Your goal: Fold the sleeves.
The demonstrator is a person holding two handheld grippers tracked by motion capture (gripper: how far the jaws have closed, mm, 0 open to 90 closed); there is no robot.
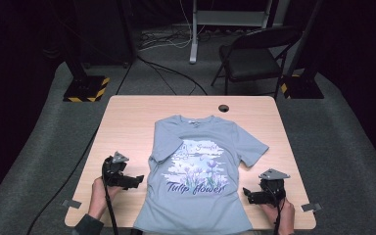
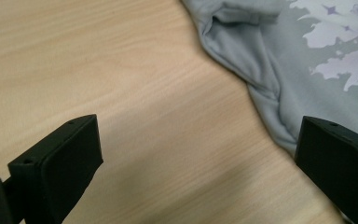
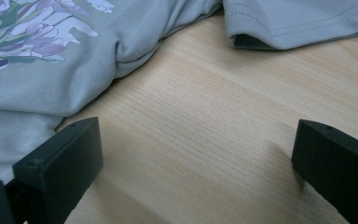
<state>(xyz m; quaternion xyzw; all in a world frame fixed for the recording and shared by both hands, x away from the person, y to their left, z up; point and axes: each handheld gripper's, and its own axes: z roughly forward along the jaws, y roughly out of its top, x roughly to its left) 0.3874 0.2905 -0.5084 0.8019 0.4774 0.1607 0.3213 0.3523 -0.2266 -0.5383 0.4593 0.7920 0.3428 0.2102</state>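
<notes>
A grey-blue T-shirt (image 1: 196, 166) with a tulip print lies face up and flat on the wooden table (image 1: 127, 122), collar at the far side, hem over the near edge. My left gripper (image 1: 138, 181) is open just left of the shirt's side; in the left gripper view the folded left sleeve and side seam (image 2: 261, 79) lie ahead between the wide-apart jaws. My right gripper (image 1: 246, 195) is open just right of the shirt's lower side; the right gripper view has the shirt body (image 3: 51, 79) at left and the right sleeve hem (image 3: 289, 28) beyond, bare wood between.
A cable hole (image 1: 223, 107) sits near the table's far edge. A folding chair (image 1: 254, 56) and stand bases (image 1: 85, 88) are on the floor behind. Small tape tabs (image 1: 71, 203) mark the table's near corners. Bare wood lies on both sides of the shirt.
</notes>
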